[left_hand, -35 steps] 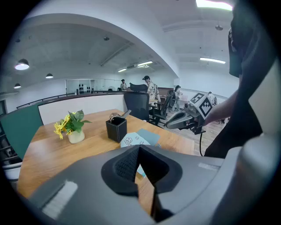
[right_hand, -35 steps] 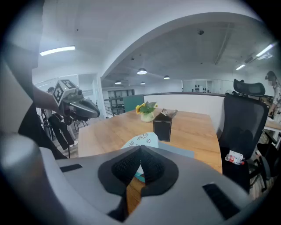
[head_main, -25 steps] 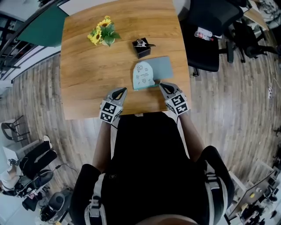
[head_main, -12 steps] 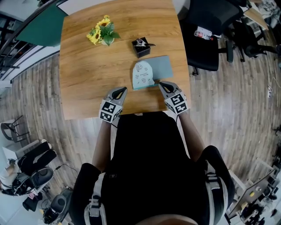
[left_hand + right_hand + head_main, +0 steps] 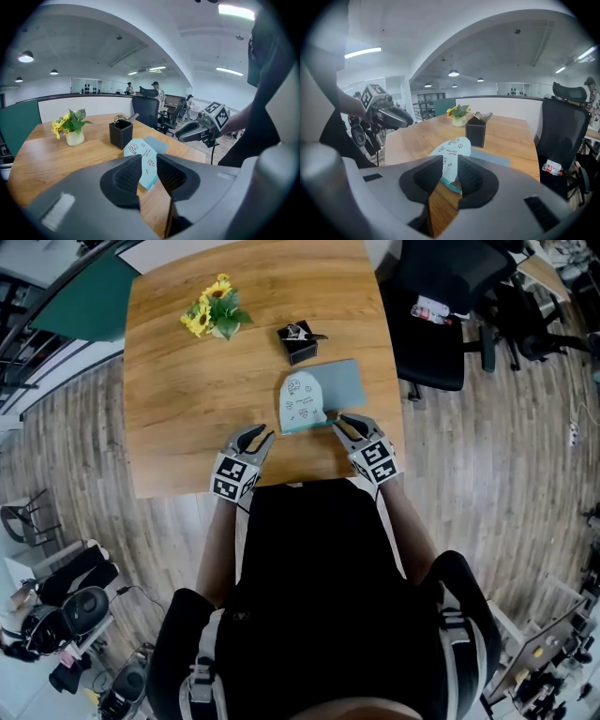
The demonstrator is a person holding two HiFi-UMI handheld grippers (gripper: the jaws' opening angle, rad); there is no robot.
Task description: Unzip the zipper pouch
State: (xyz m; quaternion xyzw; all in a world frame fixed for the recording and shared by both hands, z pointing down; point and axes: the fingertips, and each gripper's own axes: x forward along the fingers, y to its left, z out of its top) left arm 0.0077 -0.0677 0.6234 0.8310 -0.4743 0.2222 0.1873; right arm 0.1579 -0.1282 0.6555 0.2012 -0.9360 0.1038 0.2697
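The zipper pouch [image 5: 304, 401] lies flat on the wooden table [image 5: 187, 390], pale blue with small cartoon prints, over a grey-blue part [image 5: 344, 382]. My right gripper [image 5: 339, 422] sits at the pouch's near right corner. Its jaws have just been opening and nothing is pressed between them. My left gripper [image 5: 260, 435] rests on the table a little left of the pouch, apart from it, and its jaws have also just been opening with nothing held. Through each gripper's gap the pouch [image 5: 140, 152] [image 5: 452, 146] shows farther off. The closed zipper line is not clearly visible.
A black square holder [image 5: 297, 341] with clips stands just behind the pouch. A small pot of yellow flowers [image 5: 214, 317] is at the far left. The table's near edge [image 5: 187, 486] runs under my hands. Black office chairs [image 5: 441, 324] stand to the right.
Both grippers' jaws have parted from shut to open. Neither hand has shifted, and the pouch lies where it was.
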